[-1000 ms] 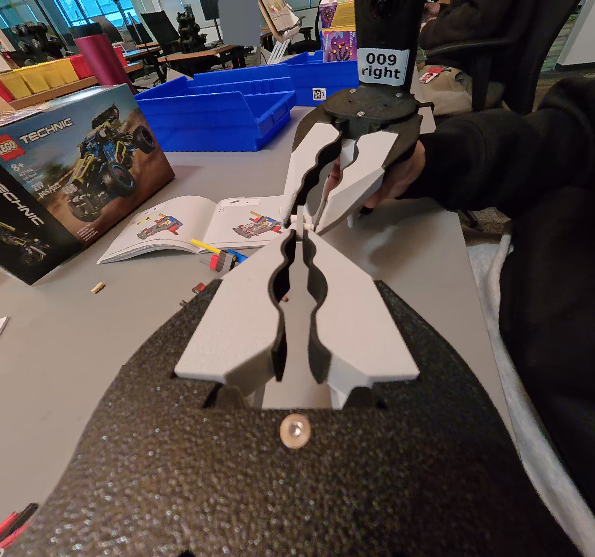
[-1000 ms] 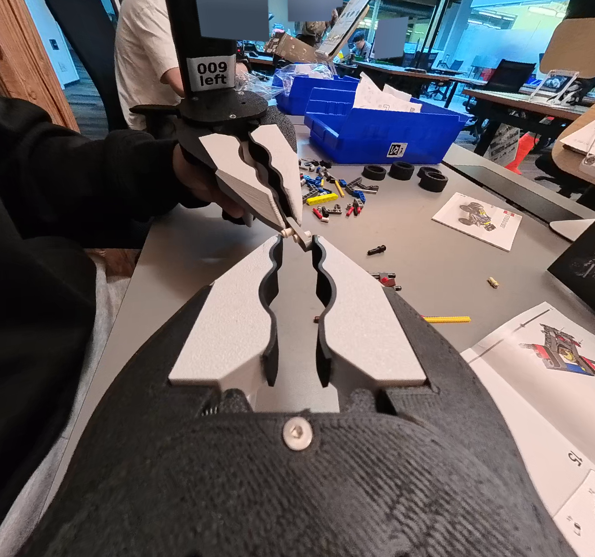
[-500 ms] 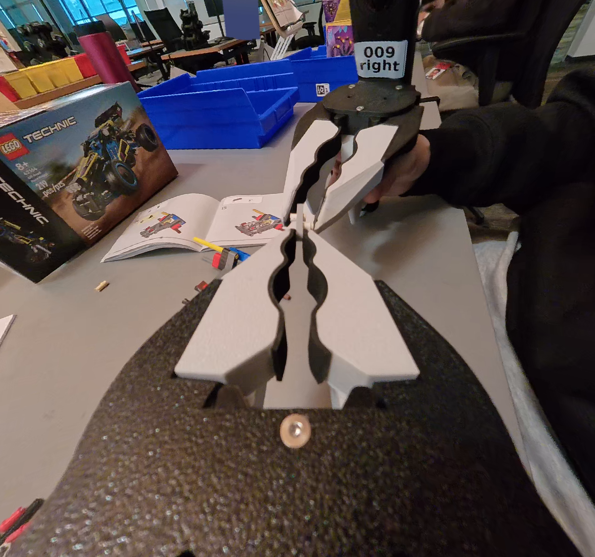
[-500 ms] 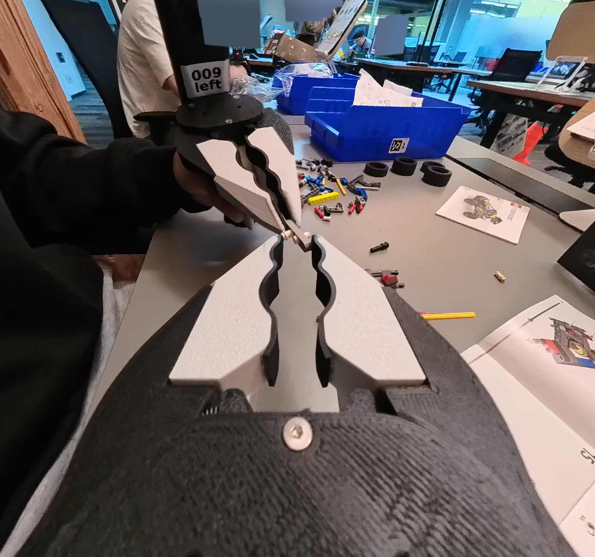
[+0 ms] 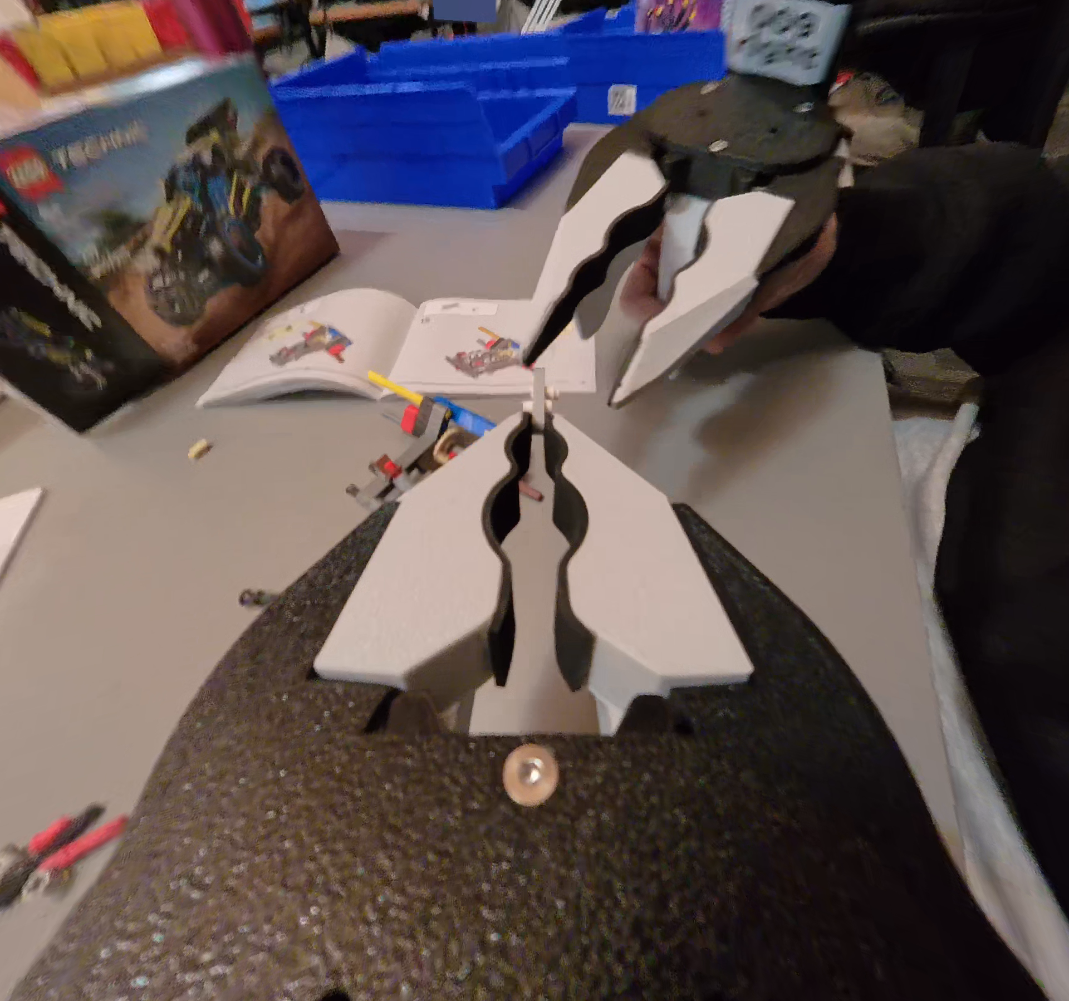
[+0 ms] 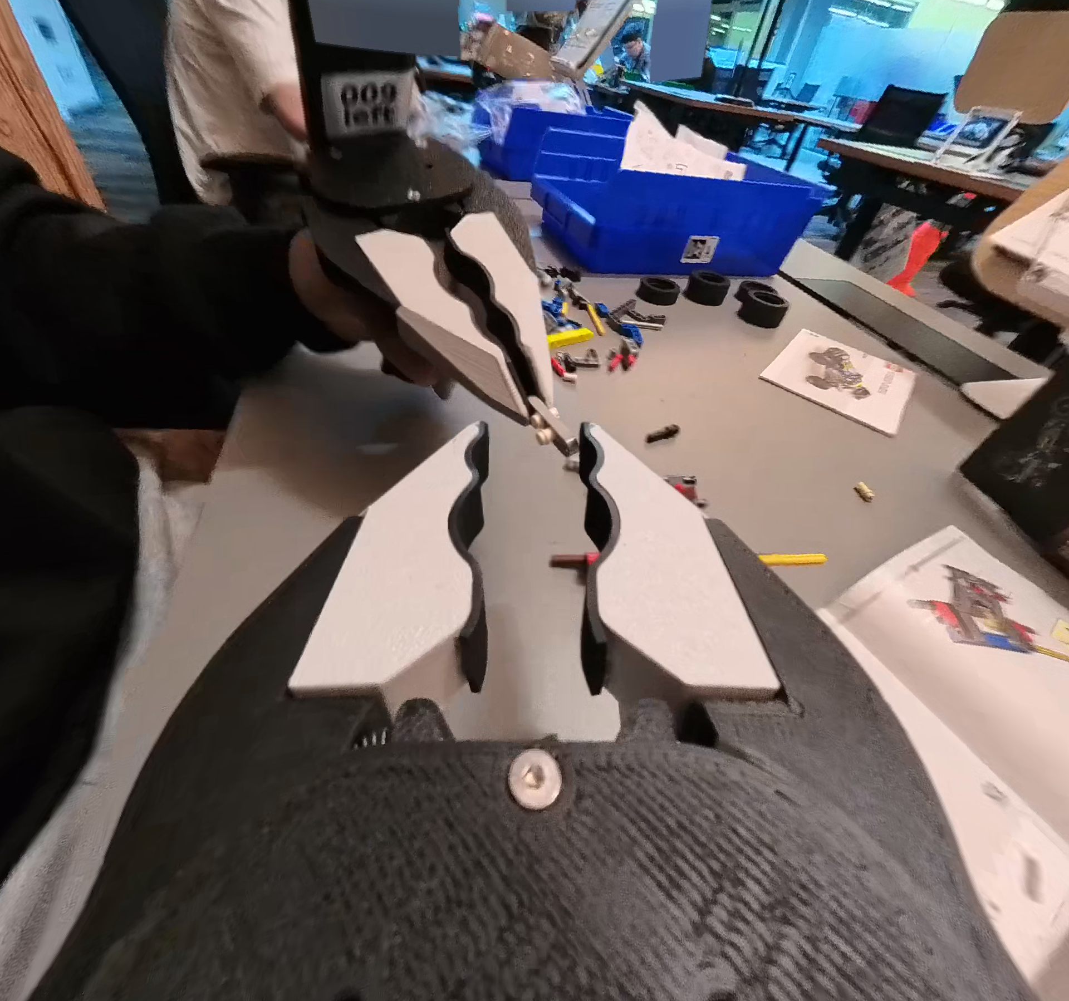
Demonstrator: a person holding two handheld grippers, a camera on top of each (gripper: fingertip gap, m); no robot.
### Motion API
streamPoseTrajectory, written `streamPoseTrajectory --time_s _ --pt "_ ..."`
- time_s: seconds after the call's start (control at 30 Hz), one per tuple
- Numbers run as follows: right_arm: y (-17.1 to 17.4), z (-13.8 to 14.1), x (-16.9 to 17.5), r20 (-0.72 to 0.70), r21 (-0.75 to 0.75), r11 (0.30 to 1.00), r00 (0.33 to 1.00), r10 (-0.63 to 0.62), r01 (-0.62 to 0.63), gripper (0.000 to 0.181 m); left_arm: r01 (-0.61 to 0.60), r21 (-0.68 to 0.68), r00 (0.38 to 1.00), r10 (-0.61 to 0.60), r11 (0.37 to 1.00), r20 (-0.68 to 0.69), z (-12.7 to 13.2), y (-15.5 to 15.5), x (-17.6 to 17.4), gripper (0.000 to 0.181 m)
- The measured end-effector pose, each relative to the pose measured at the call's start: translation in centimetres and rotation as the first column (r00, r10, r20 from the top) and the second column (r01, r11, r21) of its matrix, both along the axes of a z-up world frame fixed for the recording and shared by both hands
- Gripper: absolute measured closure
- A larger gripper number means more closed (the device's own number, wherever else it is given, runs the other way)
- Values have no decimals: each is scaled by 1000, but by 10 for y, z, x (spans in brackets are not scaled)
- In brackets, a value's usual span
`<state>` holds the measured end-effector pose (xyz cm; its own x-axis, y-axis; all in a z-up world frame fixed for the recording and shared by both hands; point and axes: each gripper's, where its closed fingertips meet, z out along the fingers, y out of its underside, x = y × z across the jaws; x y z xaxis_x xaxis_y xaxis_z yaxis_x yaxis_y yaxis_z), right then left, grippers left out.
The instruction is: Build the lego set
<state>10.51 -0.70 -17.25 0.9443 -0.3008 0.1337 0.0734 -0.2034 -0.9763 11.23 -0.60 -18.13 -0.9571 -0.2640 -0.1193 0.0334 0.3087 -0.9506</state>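
My left gripper [image 5: 537, 422] is shut on a small grey lego piece [image 5: 540, 395] that stands up from its tips above the table. In the right wrist view the left gripper [image 6: 533, 407] comes in from the upper left, and the grey piece [image 6: 550, 428] with pale pins sticks out of it. My right gripper [image 6: 532, 432] is open, with its fingers on either side of the piece and the right finger close beside its end. In the left wrist view the right gripper [image 5: 572, 382] hangs open just behind the piece.
A partly built lego assembly [image 5: 428, 435] lies by the open instruction booklet [image 5: 347, 348]. The lego box [image 5: 144, 221] and blue bins [image 5: 439, 146] stand behind. Loose pieces [image 6: 590, 331], black tyres [image 6: 706, 288], a yellow axle [image 6: 792, 558] and a small booklet [image 6: 839, 380] lie on the grey table. Both grippers' tips are close together, under 4 cm apart.
My right gripper has opened wider around the grey piece. The left gripper still holds the piece, and both have shifted a little.
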Motion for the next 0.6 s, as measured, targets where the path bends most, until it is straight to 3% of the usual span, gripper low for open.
streamPoseTrajectory --time_s 0.13,0.23,0.47,0.6 --pt "-6 -23 12 233 -214 967 969 -85 136 148 -41 71 990 50 997 -131 -18 7 7 180" --pt "0 -31 9 341 -299 941 939 -48 156 151 -8 37 995 11 999 -102 -16 5 4 180" --pt "-2 -12 7 123 -109 991 991 -58 71 158 47 62 998 -44 997 -49 -14 6 -3 180" --pt "-2 -12 5 80 -104 994 996 -36 44 159 64 56 997 -61 996 -41 -13 3 -6 180"
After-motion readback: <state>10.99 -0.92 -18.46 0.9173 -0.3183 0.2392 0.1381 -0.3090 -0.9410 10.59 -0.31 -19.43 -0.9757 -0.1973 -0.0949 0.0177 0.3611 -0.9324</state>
